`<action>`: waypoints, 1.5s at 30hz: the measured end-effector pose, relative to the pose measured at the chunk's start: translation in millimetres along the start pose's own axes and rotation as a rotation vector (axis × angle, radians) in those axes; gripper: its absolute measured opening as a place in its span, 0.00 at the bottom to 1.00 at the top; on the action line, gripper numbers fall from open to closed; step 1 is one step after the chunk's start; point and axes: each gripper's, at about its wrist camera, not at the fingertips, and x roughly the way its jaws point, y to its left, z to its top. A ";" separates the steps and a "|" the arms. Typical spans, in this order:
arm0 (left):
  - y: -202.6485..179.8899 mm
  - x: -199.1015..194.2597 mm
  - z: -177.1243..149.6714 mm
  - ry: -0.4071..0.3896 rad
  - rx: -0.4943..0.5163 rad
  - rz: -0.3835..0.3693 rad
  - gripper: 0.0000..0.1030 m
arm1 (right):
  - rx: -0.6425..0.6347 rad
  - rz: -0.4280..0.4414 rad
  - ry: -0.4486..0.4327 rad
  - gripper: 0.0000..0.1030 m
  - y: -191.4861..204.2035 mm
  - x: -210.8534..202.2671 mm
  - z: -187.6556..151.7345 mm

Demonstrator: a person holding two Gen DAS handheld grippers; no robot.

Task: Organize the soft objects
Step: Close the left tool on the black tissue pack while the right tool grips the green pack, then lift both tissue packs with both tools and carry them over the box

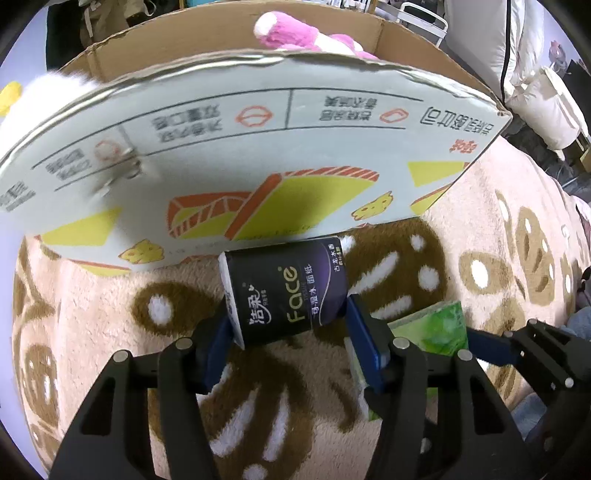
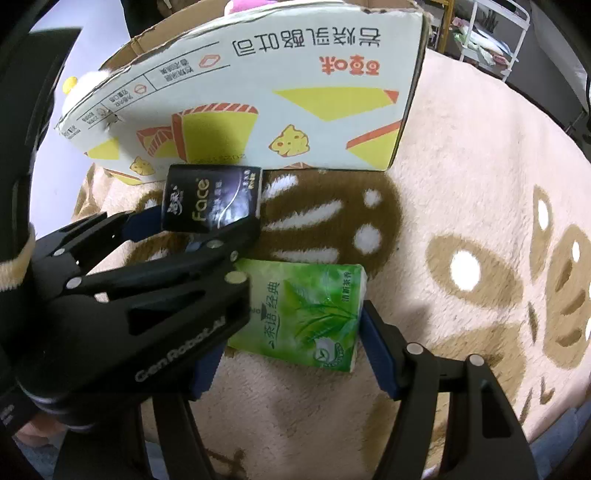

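My left gripper is shut on a black "Face" tissue pack, its blue pads pressing both ends, close to the front of a printed cardboard box. The same pack and left gripper show in the right wrist view. My right gripper is shut on a green tissue pack just above the rug; the pack also shows in the left wrist view. A pink plush toy and a white plush lie in the box.
A beige and brown patterned fleece rug covers the floor. The box stands at the rug's far side. A white wire rack and pillows stand behind on the right.
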 end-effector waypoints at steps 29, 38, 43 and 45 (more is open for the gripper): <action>38.5 -146.9 -33.2 -0.343 -0.063 0.103 0.55 | -0.062 -0.049 -0.392 0.70 12.5 -105.4 -15.3; 37.1 -188.8 -12.3 -0.526 -0.030 0.136 0.55 | -0.040 -0.005 -0.642 0.70 13.2 -147.8 -1.9; 34.9 -195.1 -4.3 -0.584 -0.007 0.138 0.55 | -0.052 0.004 -0.751 0.70 14.8 -159.6 11.8; 36.2 -195.7 2.2 -0.595 -0.006 0.138 0.55 | -0.072 -0.004 -0.778 0.70 17.6 -162.2 17.8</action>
